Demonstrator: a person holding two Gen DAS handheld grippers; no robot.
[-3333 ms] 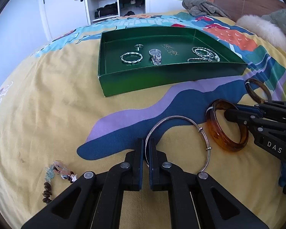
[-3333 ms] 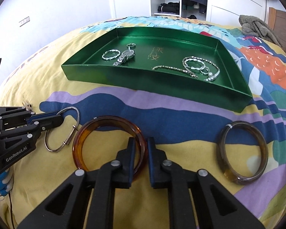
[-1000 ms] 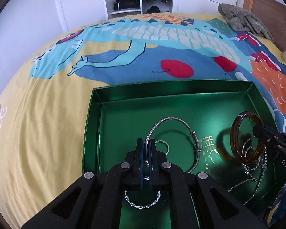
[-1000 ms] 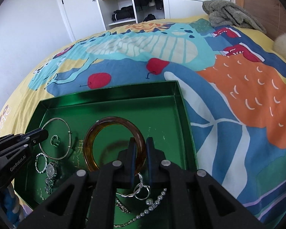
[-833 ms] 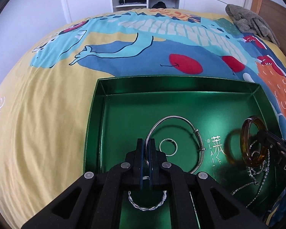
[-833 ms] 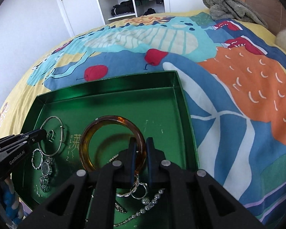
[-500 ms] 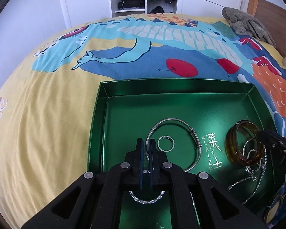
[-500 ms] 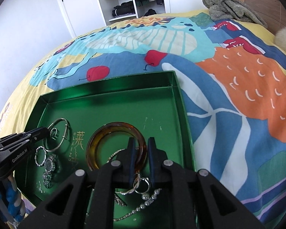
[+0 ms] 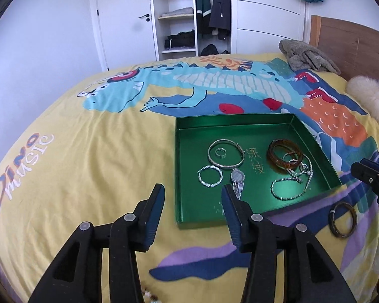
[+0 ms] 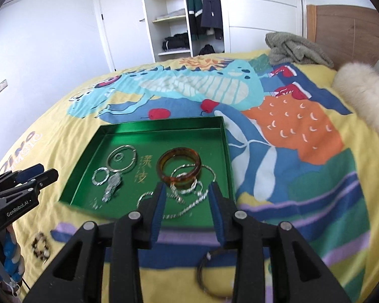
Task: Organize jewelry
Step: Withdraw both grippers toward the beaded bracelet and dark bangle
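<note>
Left wrist view: my left gripper (image 9: 192, 194) has its jaws opening, nothing between them, hanging above the near-left corner of the green tray (image 9: 187, 217); silver bangle (image 9: 226, 154) lies flat on the tray floor around a small ring (image 9: 220, 152), amber bangle (image 9: 284, 157) to its right resting partly on the chain pile (image 9: 294, 179); dark bangle (image 9: 342, 220) sits outside on the bedspread (image 9: 88, 176), just off the tray's near-right corner, with my right gripper (image 9: 374, 176) near it; risks as I judge them: soft bedding, so any nudge on the tray wall could tip or slide it and shuffle the contents; the amber bangle perched on chains could drag them if snagged; readable text: gold characters printed on the tray floor, too small to make out; "DINO MUSIC" on the bedspread; right wrist view: my right gripper (image 10: 187, 195) also opening and empty, over the tray's near edge with the chains beyond the tips; dark bangle (image 10: 214, 272) is below and partly hidden behind the fingers, so a blind reach could push it into the fabric; beaded bracelet (image 10: 40, 247) lies loose at lower left beside my left gripper (image 10: 41, 173), easy to miss; that gripper's body reads "GenRobot.AI"
</note>
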